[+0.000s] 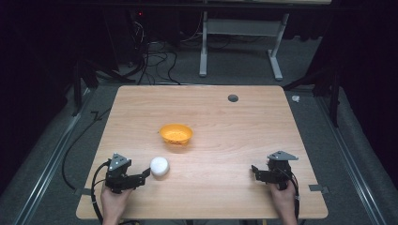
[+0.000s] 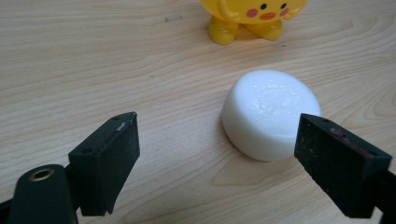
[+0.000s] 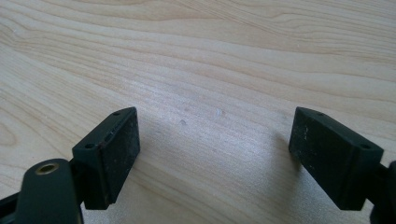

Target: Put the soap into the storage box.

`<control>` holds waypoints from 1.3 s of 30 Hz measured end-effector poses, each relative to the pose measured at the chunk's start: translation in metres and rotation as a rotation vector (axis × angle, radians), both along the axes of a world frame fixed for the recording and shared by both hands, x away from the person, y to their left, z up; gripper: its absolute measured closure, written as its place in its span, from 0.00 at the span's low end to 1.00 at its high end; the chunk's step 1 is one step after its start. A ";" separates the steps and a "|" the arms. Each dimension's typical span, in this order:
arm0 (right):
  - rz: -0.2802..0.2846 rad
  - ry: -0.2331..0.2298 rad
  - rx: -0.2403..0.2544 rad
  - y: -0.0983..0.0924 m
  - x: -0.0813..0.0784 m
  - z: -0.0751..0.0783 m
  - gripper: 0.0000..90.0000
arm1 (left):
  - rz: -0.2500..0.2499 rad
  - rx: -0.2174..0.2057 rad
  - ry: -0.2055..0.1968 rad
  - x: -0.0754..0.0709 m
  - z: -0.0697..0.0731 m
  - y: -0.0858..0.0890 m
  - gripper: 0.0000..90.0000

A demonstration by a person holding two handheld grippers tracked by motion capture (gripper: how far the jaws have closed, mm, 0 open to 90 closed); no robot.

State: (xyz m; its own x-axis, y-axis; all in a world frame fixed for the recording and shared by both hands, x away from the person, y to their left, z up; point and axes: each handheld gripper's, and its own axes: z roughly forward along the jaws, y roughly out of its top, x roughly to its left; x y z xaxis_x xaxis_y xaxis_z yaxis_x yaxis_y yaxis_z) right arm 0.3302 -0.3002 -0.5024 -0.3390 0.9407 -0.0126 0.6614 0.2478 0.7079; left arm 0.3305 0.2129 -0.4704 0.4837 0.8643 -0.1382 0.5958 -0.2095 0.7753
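Note:
A white round puck-shaped object lies on the wooden table, near its front left. In the left gripper view the white object sits just ahead of the right-hand jaw, off centre. My left gripper is open, low over the table, with its jaws pointing at the white object from the left. A yellow-orange bowl with small feet and a cartoon face stands behind the white object. My right gripper is open near the front right, with bare wood between its jaws.
A dark round grommet sits in the table near its far edge. Beyond the table are cables on the floor and a white desk frame. Each gripper is held by a hand at the table's front edge.

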 end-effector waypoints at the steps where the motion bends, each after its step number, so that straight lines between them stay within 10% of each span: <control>1: 0.000 0.000 0.000 0.000 0.000 0.000 0.19 | -0.011 -0.006 -0.003 0.000 0.001 -0.004 0.16; 39: 0.001 0.001 0.001 0.000 0.000 0.000 0.19 | -0.062 0.109 0.065 0.023 -0.021 -0.060 0.19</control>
State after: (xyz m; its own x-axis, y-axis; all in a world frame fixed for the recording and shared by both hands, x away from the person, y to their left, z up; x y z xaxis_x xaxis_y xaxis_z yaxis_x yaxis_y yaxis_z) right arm 0.3300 -0.3004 -0.5024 -0.3397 0.9405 -0.0115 0.6618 0.2477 0.7076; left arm 0.3533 0.1532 -0.4911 0.5300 0.8444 -0.0781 0.6272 -0.3283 0.7063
